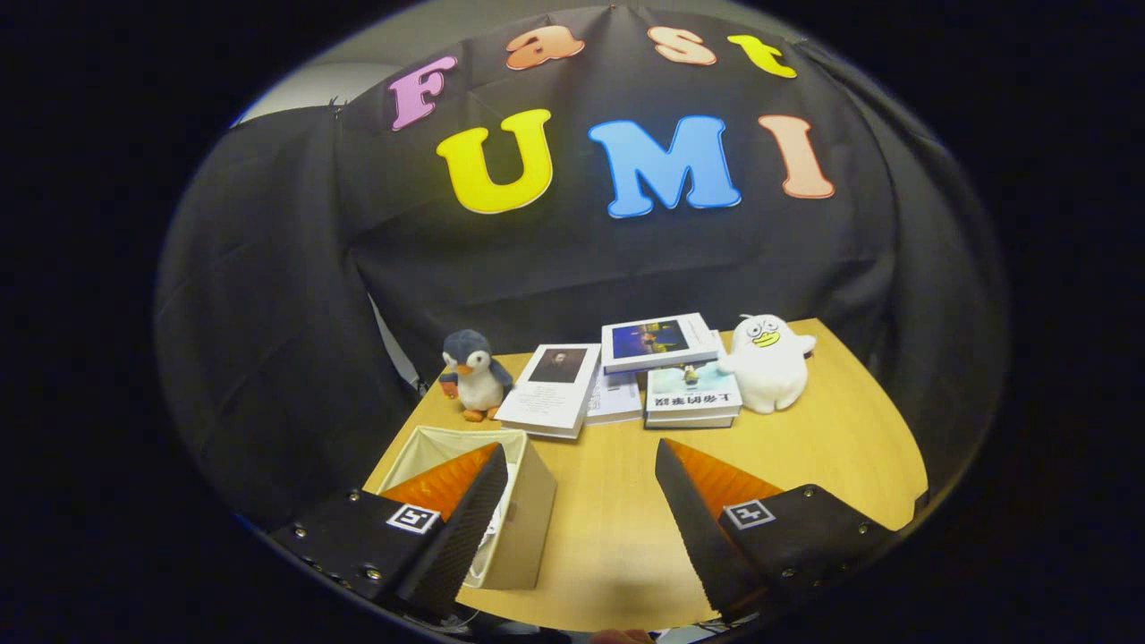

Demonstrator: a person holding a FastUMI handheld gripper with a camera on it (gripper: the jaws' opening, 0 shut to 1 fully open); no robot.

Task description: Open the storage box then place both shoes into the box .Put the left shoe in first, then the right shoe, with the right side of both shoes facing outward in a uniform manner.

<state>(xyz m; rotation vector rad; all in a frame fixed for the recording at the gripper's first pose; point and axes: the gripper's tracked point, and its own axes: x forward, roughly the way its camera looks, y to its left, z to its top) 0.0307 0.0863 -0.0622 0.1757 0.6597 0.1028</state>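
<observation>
A beige storage box (523, 501) with an open top stands on the wooden table (823, 447), under and just beside my left finger. Something pale lies inside it, mostly hidden by that finger. My gripper (577, 470) hangs above the table's near part, open wide, with bare tabletop between its fingers. The right finger hovers over bare wood to the right of the box.
Beyond the fingers sit a grey penguin plush (474, 374), several books (550, 389) in loose stacks (691, 394), and a white duck plush (767, 362). Black cloth walls close in the table at the back and sides.
</observation>
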